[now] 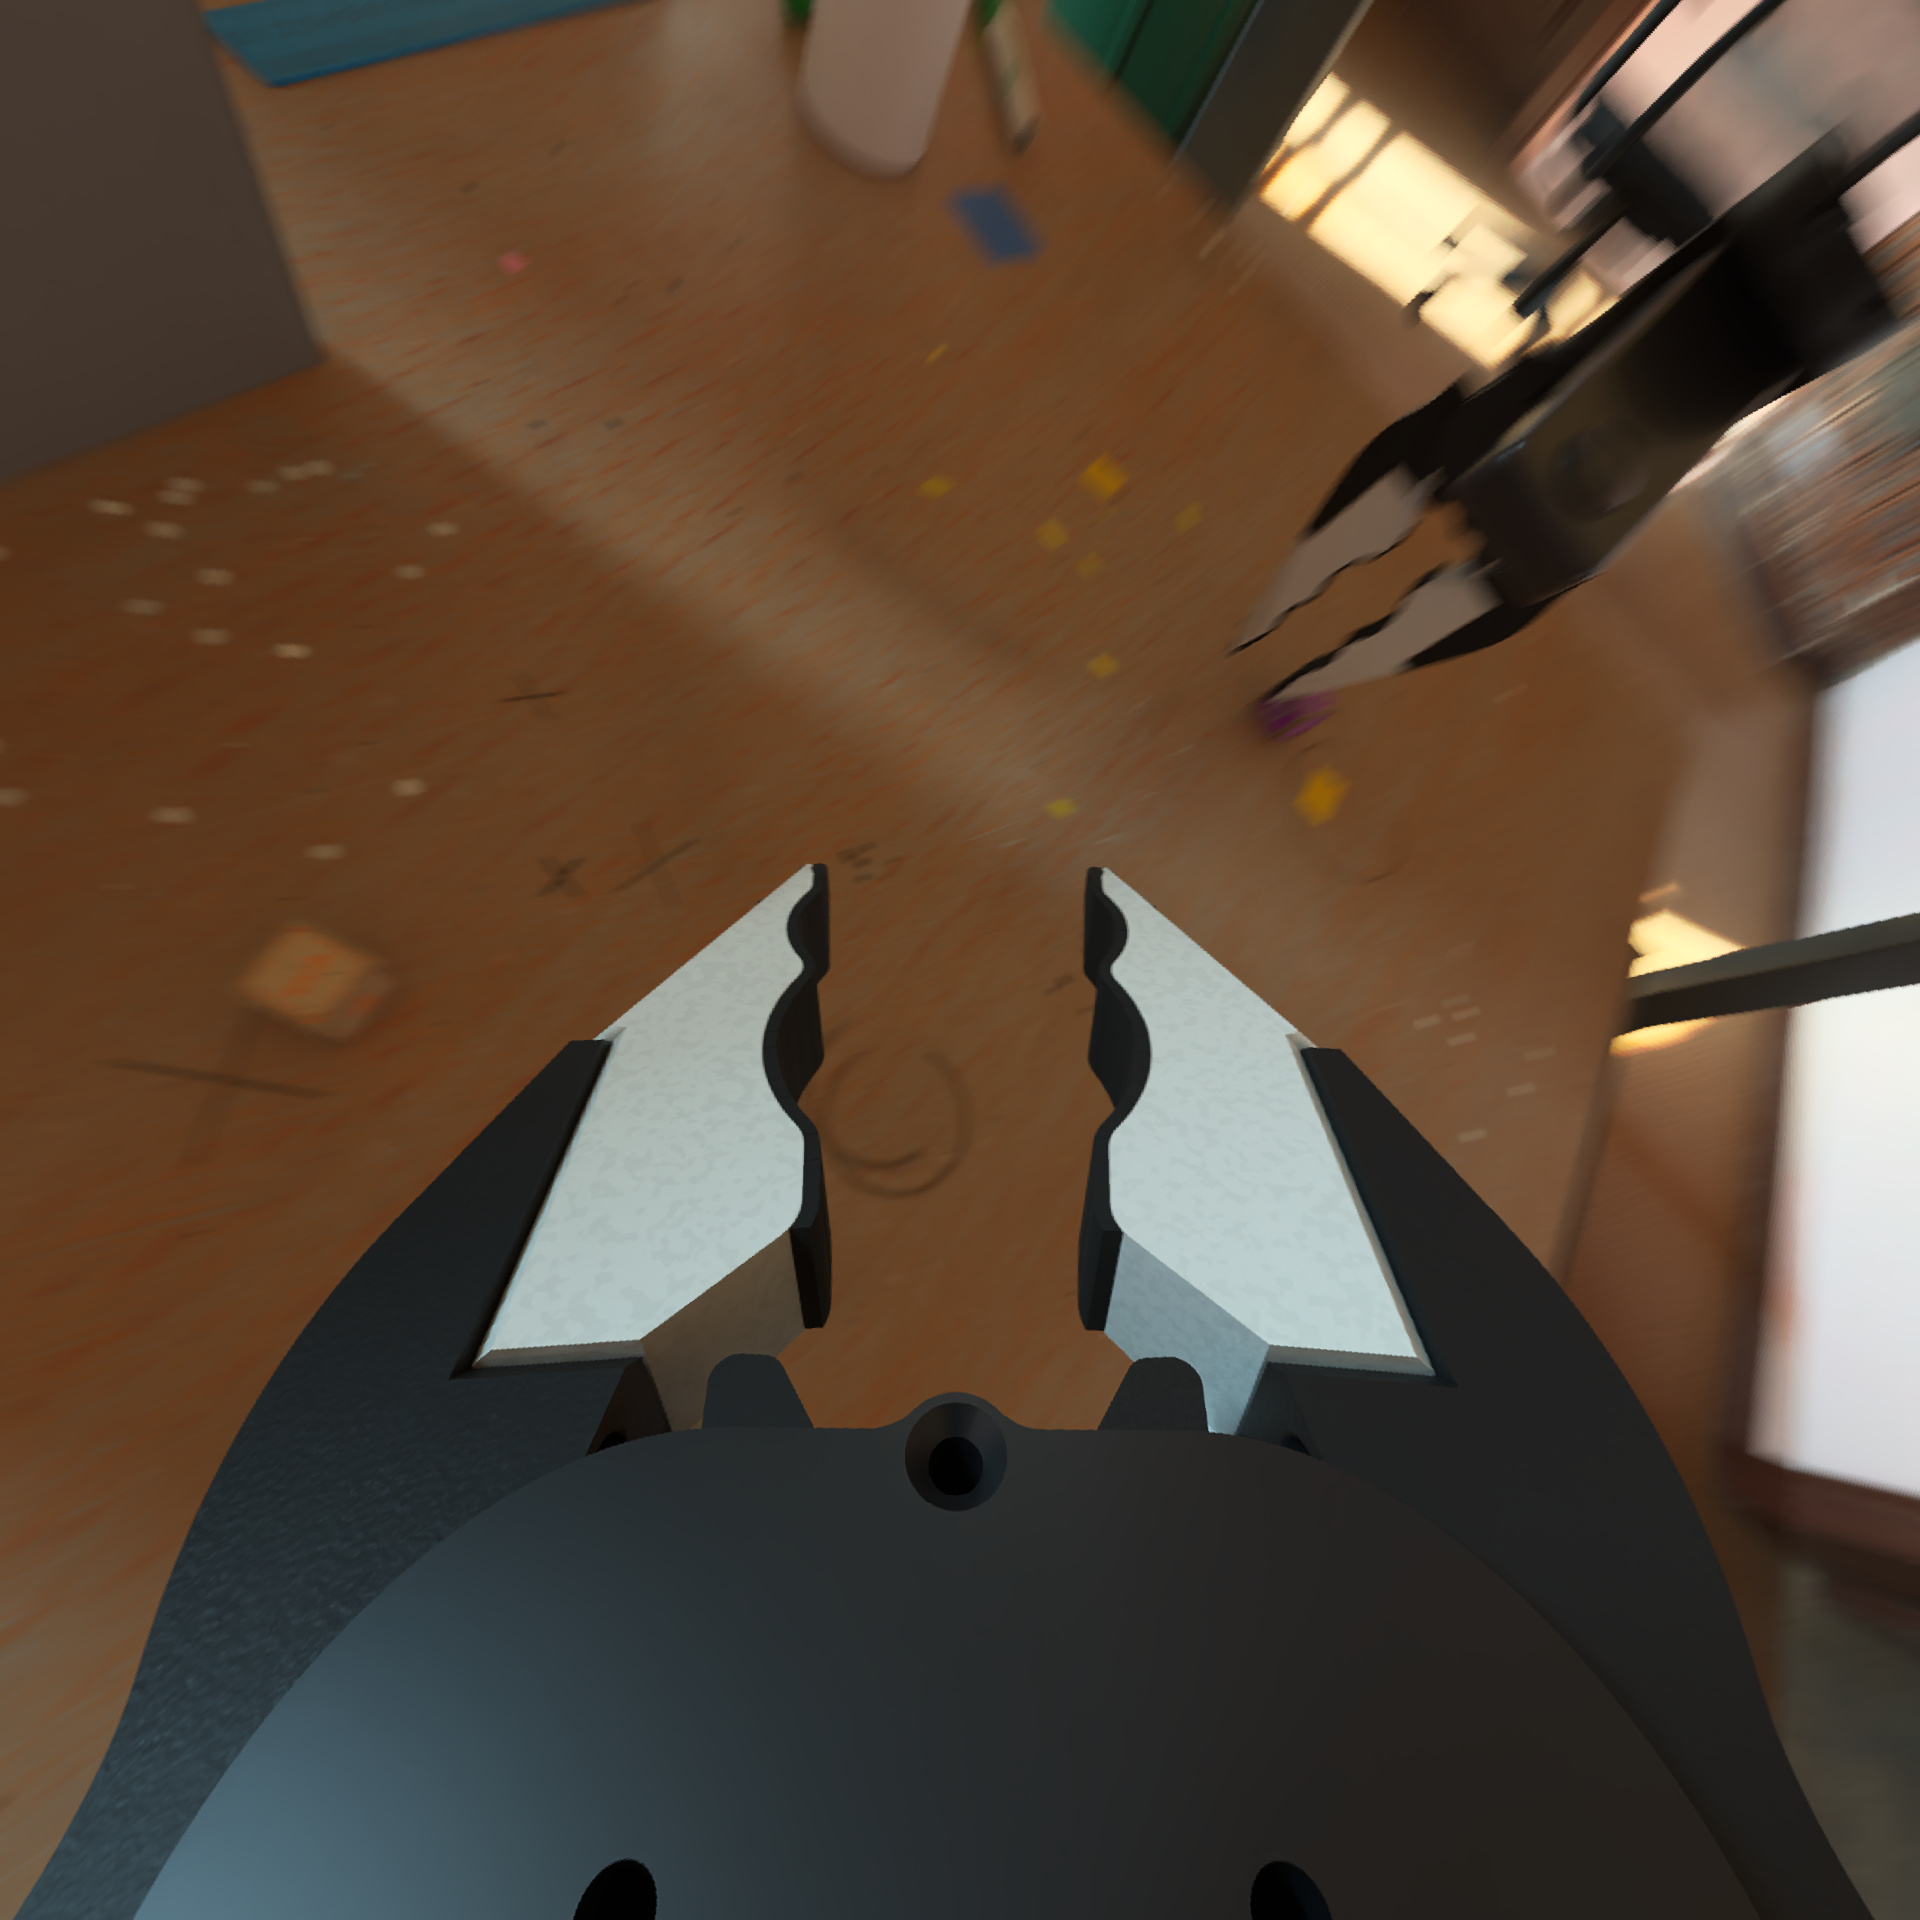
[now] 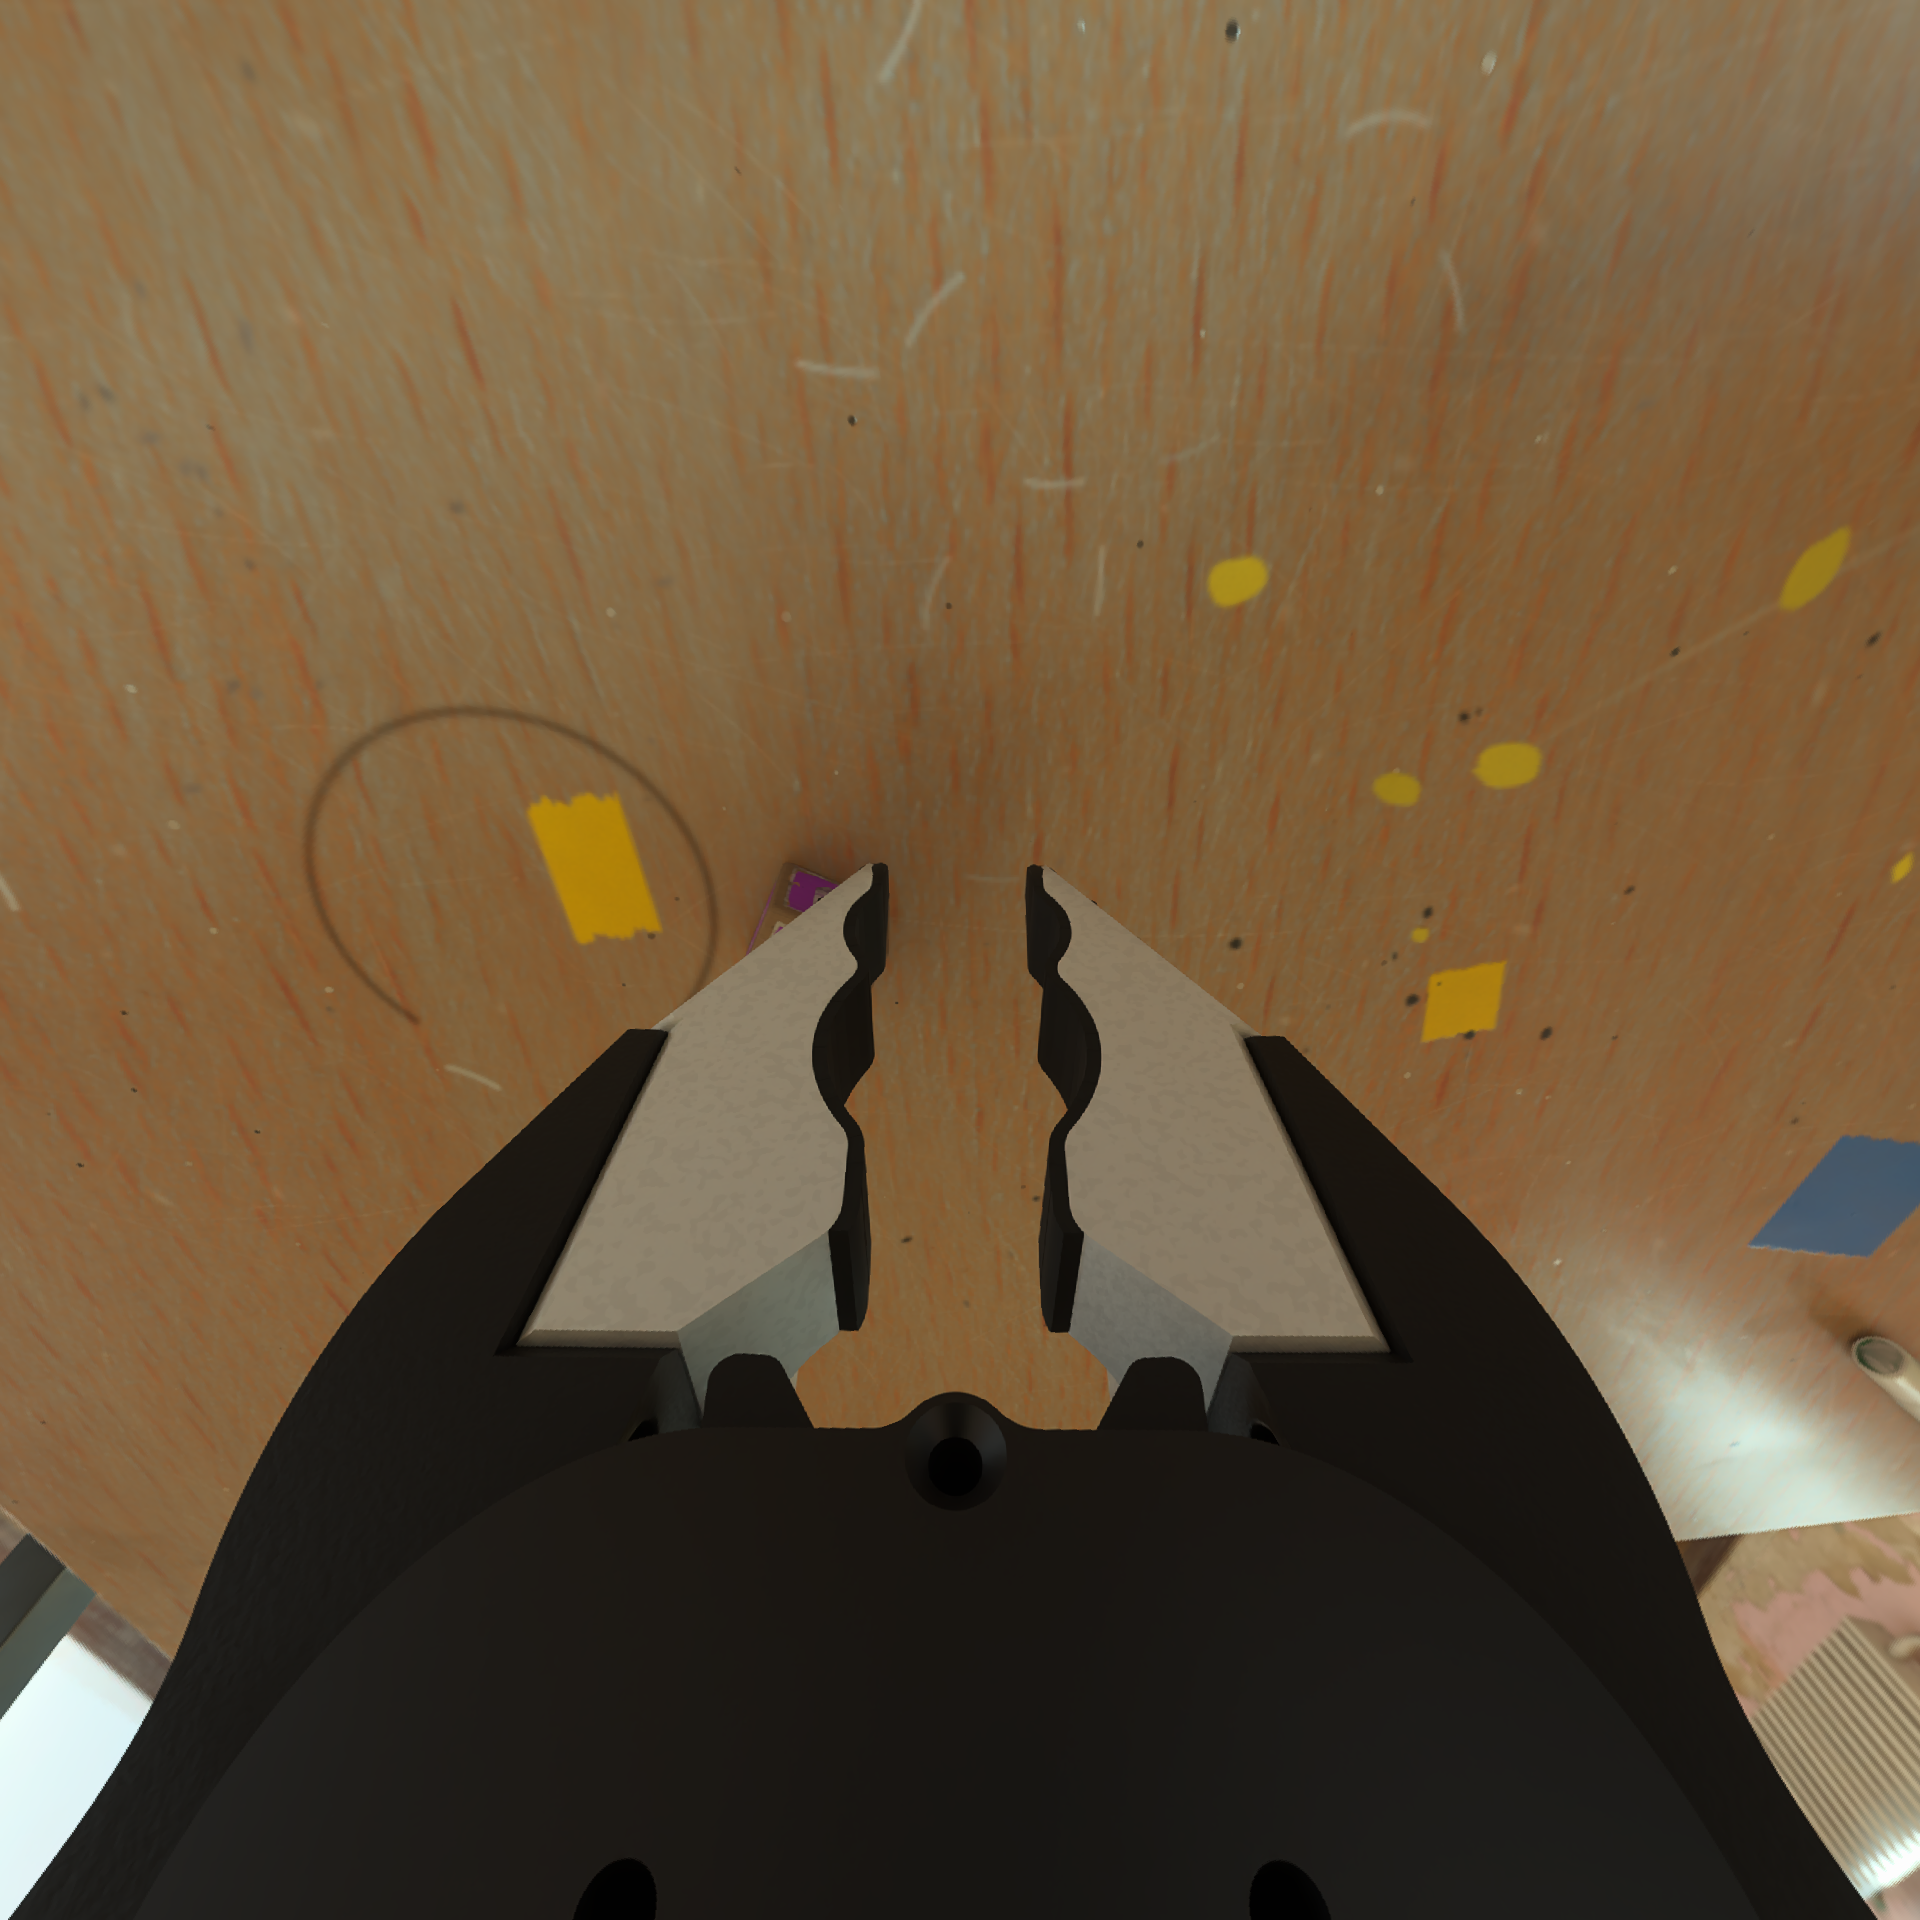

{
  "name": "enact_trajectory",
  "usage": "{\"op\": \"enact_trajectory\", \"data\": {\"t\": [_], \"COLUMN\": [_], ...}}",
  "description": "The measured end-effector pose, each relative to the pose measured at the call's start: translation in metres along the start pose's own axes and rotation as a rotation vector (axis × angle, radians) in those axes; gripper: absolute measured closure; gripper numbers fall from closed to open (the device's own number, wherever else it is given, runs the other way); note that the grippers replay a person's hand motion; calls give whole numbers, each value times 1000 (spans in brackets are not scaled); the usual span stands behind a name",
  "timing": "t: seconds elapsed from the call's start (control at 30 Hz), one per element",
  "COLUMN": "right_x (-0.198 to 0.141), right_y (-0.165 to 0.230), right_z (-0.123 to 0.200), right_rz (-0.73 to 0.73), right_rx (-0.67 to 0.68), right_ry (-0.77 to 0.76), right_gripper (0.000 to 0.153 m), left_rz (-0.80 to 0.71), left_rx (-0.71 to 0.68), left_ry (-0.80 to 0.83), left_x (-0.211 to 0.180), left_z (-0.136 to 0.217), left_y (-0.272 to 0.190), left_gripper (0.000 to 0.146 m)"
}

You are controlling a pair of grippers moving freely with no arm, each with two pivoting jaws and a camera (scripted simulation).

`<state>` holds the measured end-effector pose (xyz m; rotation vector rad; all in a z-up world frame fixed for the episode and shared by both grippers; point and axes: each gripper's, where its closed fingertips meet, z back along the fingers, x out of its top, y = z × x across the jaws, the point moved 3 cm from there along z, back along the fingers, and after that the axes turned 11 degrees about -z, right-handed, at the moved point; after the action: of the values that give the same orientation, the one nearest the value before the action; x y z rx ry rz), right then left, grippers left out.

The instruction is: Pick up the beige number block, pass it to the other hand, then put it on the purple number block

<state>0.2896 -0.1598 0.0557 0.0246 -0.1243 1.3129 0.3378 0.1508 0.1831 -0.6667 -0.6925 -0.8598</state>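
The beige number block point(image 1: 315, 980) lies on the wooden table at the left of the left wrist view, blurred. My left gripper point(image 1: 956, 873) is open and empty, above the table and to the right of that block. The purple number block point(image 1: 1291, 715) sits at the right, just below the tips of my right gripper point(image 1: 1252, 665), which is open and empty. In the right wrist view my right gripper point(image 2: 956, 871) hangs over the table, and the purple block point(image 2: 802, 894) peeks out beside its left fingertip, mostly hidden by the finger.
Yellow tape patches point(image 2: 594, 868) and a blue patch point(image 2: 1844, 1195) mark the wooden table point(image 2: 1039, 312). A pale oblong object point(image 1: 878, 94) and green objects point(image 1: 1122, 52) stand at the far edge. The table edge runs along the right in the left wrist view.
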Motion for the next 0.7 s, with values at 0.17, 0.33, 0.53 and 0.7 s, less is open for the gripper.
{"op": "enact_trajectory", "data": {"t": [0.17, 0.33, 0.53, 0.7], "right_x": [0, -2, -8, -9], "right_y": [-1, 1, 10, 21], "right_z": [-2, 9, 35, 49], "right_rz": [-47, -78, -75, -53], "right_rx": [19, 14, -60, -92], "right_ry": [1, -53, -156, -222], "right_gripper": [122, 110, 109, 111], "left_rz": [-225, -325, -464, -585], "left_rx": [227, 249, 223, 214], "left_ry": [422, 724, 968, 1110], "left_x": [-11, -27, -49, -61], "left_z": [-23, -49, -65, -69], "left_y": [42, 75, 113, 131], "left_gripper": [74, 75, 75, 74]}}
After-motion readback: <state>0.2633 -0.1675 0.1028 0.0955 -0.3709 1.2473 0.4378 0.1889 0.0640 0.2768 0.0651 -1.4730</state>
